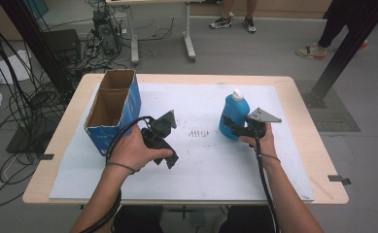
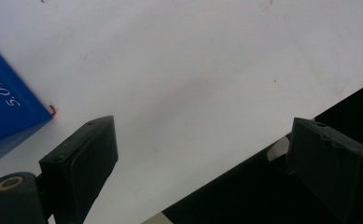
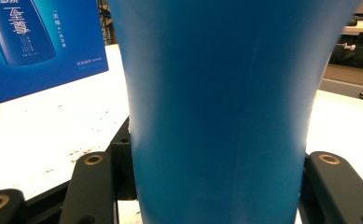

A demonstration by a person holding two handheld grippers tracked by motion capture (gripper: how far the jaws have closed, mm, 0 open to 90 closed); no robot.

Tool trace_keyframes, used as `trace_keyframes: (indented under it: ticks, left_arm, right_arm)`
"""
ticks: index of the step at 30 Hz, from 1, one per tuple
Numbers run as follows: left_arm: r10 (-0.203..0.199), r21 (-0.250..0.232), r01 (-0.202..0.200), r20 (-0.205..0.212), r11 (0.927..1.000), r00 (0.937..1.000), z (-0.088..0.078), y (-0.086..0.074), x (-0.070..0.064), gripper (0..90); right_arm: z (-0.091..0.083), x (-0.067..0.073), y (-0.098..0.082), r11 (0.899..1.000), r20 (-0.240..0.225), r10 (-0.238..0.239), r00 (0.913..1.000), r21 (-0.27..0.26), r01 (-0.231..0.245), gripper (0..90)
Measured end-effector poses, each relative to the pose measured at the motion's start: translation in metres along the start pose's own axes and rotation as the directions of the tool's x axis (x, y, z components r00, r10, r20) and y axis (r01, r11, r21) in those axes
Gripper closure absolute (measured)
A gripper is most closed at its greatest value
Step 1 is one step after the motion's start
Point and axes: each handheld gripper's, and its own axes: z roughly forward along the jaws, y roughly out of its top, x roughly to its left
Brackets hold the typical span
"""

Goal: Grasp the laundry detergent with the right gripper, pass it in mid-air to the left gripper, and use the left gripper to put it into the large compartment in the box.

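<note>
A blue bottle [image 1: 234, 116] with a white cap stands upright on the white sheet [image 1: 201, 165], right of centre. My right gripper [image 1: 232, 127] comes at it from the right and is shut on its lower body. In the right gripper view the bottle [image 3: 216, 112] sits between the two black jaws of the gripper [image 3: 216, 186]. My left gripper [image 1: 169, 160] is held over the sheet just right of the blue cardboard box [image 1: 113, 109]. Its jaws stand wide apart in the left gripper view [image 2: 202, 158], with nothing between them.
The open-topped box stands at the sheet's left edge; its corner [image 2: 6, 107] and printed side [image 3: 39, 42] show close by. The wooden table [image 1: 317, 145] edges the sheet. Cables lie on the floor at left, and people's feet stand beyond the table.
</note>
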Motion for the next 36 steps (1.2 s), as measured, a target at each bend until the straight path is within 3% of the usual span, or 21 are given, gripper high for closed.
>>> trace_keyframes:
  ticks: [12,25,29,36]
  left_arm:
    - [0.024,-0.037,-0.024,-0.015,0.9990,0.9996,-0.021,0.000,0.005,9.2]
    - [0.083,-0.089,-0.085,-0.033,0.9924,0.9960,-0.041,0.002,0.010,9.3]
    - [0.110,-0.119,-0.113,-0.032,0.9864,0.9934,-0.051,0.005,0.010,9.5]
    - [0.203,-0.148,-0.210,-0.062,0.9664,0.9772,-0.069,0.011,0.005,9.3]
  right_arm:
    - [-0.003,0.004,0.003,1.000,-0.015,0.002,0.9999,0.028,-0.001,43.7]
    - [-0.019,0.015,0.022,0.999,-0.090,0.016,0.9958,0.045,-0.012,43.8]
    - [-0.024,0.018,0.031,0.998,-0.132,0.021,0.9911,0.058,-0.014,43.8]
    - [-0.032,0.021,0.045,0.998,-0.200,0.027,0.9795,0.059,-0.015,43.8]
